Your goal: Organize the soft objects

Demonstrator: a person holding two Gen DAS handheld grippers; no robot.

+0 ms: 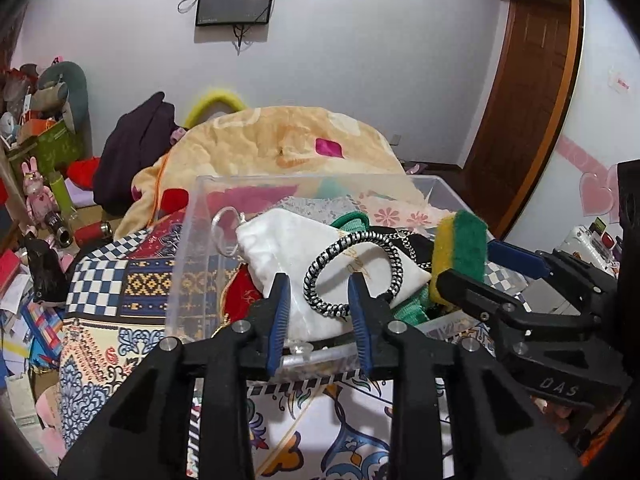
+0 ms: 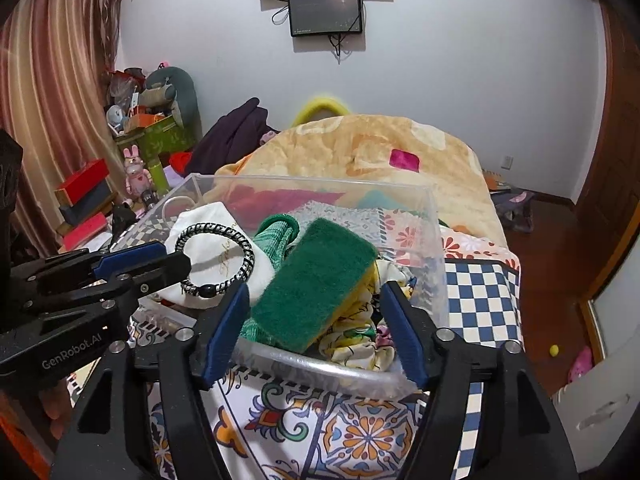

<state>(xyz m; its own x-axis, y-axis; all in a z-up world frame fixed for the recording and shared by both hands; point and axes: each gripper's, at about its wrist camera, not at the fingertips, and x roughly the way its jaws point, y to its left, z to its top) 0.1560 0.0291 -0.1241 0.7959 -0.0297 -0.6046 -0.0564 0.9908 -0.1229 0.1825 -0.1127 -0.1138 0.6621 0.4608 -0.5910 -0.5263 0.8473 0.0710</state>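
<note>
A clear plastic box (image 1: 192,240) (image 2: 438,240) stands on the patterned cloth and holds soft items. A white pouch (image 1: 288,248) (image 2: 216,236) lies in it with a black-and-white braided ring (image 1: 352,272) (image 2: 218,256) on top. A green-and-yellow sponge (image 1: 460,256) (image 2: 316,284) lies tilted on a green cloth (image 2: 276,232) and a floral cloth (image 2: 360,336). My left gripper (image 1: 320,300) (image 2: 176,258) is open over the box's near rim, its right finger beside the ring. My right gripper (image 2: 316,316) (image 1: 472,272) is open, the sponge between its fingers without touching.
A peach blanket (image 1: 288,140) (image 2: 360,148) is heaped behind the box. A dark garment (image 1: 136,148) lies left of it. Toys and boxes (image 1: 40,184) crowd the left side. A wooden door (image 1: 532,80) stands at the right. A yellow ball (image 2: 554,350) lies on the floor.
</note>
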